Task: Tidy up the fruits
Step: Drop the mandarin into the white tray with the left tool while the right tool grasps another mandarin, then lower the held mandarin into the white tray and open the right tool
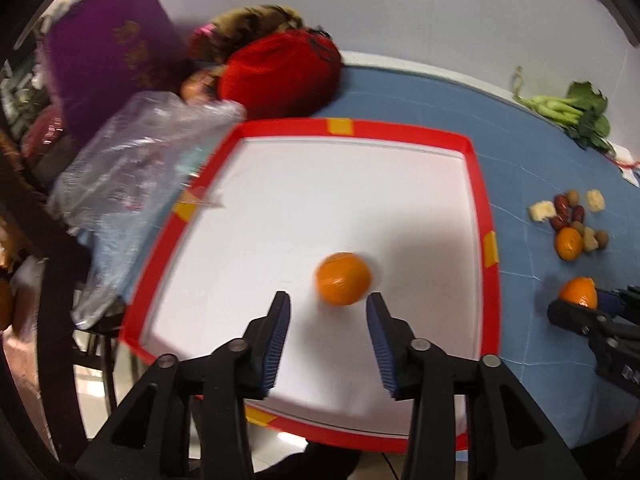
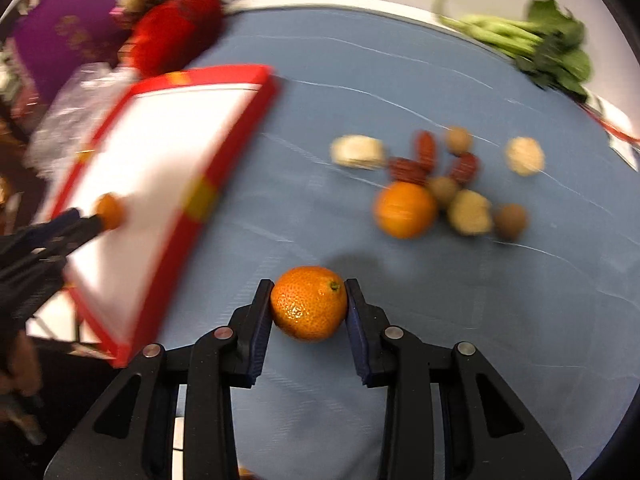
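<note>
A white tray with a red rim (image 1: 360,126) lies on the blue table. One orange (image 1: 344,278) rests on the tray floor, just past the tips of my left gripper (image 1: 328,296), whose jaws stand open and clear of it. The right wrist view shows that same orange (image 2: 110,211) at the left gripper's tips (image 2: 94,220). My right gripper (image 2: 309,285) is shut on a second orange (image 2: 309,304), held above the blue cloth to the right of the tray (image 2: 200,196). The held orange (image 1: 578,290) also shows at the right of the left wrist view.
A third orange (image 2: 405,210) lies among red dates (image 2: 424,156), brown longans (image 2: 510,220) and pale chunks (image 2: 524,156) on the cloth. Leafy greens (image 2: 540,44) lie at the far right edge. A plastic bag (image 1: 140,168), red bag (image 1: 280,72) and purple box (image 1: 108,52) crowd the tray's left.
</note>
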{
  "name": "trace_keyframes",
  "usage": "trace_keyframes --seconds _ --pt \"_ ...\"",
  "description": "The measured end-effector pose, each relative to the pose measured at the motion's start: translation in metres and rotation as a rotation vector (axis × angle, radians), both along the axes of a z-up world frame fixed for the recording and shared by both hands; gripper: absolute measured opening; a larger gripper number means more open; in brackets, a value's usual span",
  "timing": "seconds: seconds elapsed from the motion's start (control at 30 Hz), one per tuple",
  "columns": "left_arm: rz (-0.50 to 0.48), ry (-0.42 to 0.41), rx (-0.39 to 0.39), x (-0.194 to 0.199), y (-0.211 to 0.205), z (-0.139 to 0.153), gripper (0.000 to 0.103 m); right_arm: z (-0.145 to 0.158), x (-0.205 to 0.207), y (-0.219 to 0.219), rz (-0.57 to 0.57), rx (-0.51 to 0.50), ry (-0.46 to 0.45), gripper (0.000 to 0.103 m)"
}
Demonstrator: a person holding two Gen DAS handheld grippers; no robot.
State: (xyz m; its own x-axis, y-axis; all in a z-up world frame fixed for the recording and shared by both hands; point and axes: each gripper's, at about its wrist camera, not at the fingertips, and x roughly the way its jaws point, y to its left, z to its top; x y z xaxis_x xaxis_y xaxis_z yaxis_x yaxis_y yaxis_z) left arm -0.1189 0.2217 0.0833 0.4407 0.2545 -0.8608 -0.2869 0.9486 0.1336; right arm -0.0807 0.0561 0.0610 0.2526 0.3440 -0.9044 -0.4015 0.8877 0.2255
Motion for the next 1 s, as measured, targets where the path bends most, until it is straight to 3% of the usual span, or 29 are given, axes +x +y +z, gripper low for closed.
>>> trace_keyframes --seconds 0.2,0.4,1.0 --pt "0.044 -0.089 0.099 -0.010 0.001 0.021 0.062 0.024 -0.015 0.030 0.054 0.147 -0.113 0.033" --pt "0.053 -0.096 0.122 -0.011 0.007 0.024 0.063 0.032 -0.020 0.057 0.107 0.191 -0.223 0.033" --pt "0.150 -0.175 0.223 -0.027 0.027 0.041 0.077 -0.003 -0.012 0.096 0.198 0.142 -0.181 0.033"
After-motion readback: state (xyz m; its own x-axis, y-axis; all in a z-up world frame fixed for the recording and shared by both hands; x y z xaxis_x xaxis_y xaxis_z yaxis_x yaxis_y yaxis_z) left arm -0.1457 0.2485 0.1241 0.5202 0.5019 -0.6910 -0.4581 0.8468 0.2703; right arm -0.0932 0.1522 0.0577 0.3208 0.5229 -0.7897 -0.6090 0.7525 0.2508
